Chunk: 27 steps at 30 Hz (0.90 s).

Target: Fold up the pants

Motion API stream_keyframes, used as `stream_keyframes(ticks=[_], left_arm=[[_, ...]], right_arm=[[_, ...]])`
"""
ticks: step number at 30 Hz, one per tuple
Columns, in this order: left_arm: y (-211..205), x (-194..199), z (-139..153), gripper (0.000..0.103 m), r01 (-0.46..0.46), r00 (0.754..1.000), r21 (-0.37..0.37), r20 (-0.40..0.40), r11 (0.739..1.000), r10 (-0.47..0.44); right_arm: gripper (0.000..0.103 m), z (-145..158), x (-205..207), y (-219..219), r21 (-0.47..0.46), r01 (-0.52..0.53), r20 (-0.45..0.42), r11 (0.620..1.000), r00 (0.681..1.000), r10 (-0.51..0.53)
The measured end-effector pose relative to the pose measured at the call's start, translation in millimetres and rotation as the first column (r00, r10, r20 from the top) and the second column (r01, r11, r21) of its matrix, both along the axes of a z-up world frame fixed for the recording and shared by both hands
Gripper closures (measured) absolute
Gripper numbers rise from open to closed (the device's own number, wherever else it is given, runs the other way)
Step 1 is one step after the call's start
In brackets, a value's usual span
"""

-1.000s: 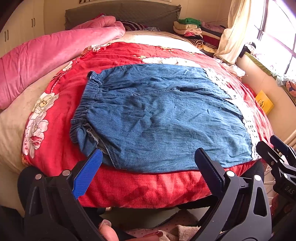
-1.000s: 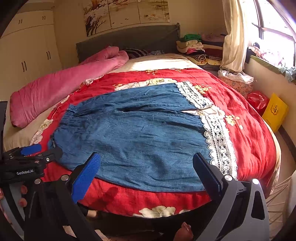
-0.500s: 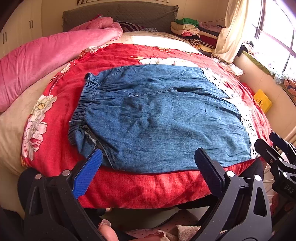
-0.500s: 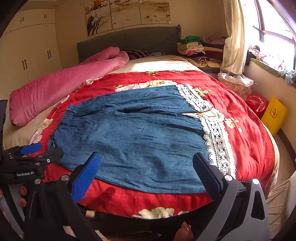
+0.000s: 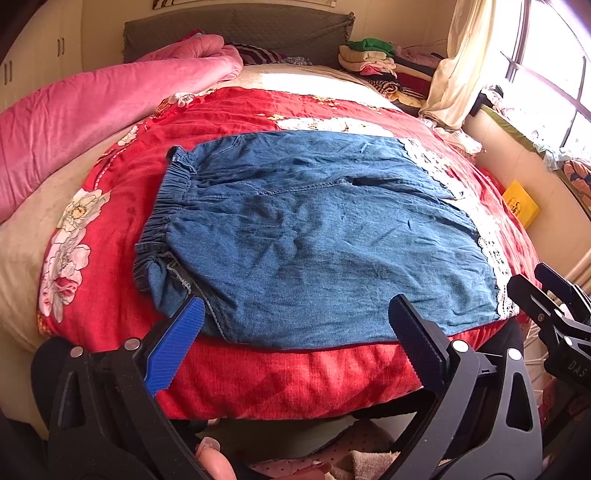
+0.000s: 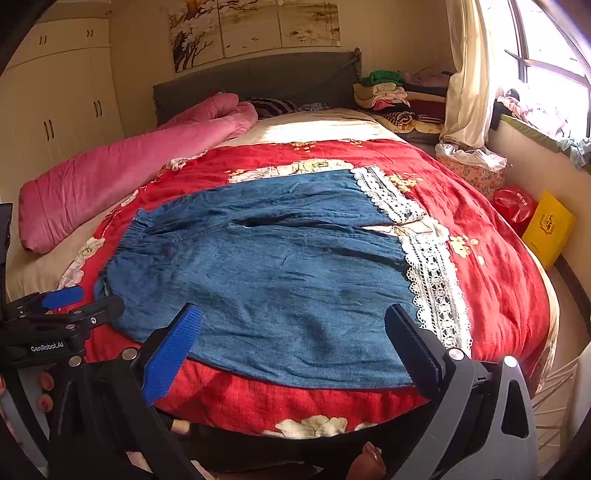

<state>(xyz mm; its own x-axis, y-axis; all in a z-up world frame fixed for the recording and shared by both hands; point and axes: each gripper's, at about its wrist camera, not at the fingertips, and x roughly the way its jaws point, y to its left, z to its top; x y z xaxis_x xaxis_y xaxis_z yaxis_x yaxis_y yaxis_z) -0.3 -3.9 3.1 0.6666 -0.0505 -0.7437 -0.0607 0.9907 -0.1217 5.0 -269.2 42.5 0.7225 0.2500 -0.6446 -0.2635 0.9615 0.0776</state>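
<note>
Pants (image 5: pixel 325 236) flat along bed's (image 5: pixel 288 380) near edge for folding; my left claw (image 5: pixel 295 332) and right claw (image 6: pixel 293 339) both apart, empty.

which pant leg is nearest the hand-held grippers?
The front leg, lying along the near bed edge; the other leg lies beyond it, toward the headboard. Both grippers hover open.

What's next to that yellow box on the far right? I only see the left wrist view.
Observer: A shiny red bag sits beside the yellow box, farther along the window side.
Operator: And above the headboard?
Observer: Three painted panels with dark branches hang there.
Operator: Are the right tongs holding anything?
Observer: No, they are open and empty, over the near edge of the pants.
</note>
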Motion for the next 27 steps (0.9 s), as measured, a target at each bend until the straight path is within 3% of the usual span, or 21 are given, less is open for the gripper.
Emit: stream_keyframes(ticks=[10,22,27], left_arm=[[17.0,19.4,-6.8,0.009,0.012,1.0,-0.03,-0.01,0.999,-0.012],[88.5,83.1,6.0,0.009,-0.072,0.997,-0.036,0.003,0.997,0.072],[122.9,118.9,11.4,0.009,-0.114,0.994,0.026,0.007,0.993,0.114]], right_arm=[[0.004,1.6,33.2,6.7,0.035,-0.043,-0.039,0.998,0.998,0.044],[0.004,20.9,120.9,61.5,0.025,-0.23,-0.075,0.973,0.97,0.232],[0.004,21.3,165.5,94.3,-0.018,-0.327,-0.093,0.945,0.942,0.324]])
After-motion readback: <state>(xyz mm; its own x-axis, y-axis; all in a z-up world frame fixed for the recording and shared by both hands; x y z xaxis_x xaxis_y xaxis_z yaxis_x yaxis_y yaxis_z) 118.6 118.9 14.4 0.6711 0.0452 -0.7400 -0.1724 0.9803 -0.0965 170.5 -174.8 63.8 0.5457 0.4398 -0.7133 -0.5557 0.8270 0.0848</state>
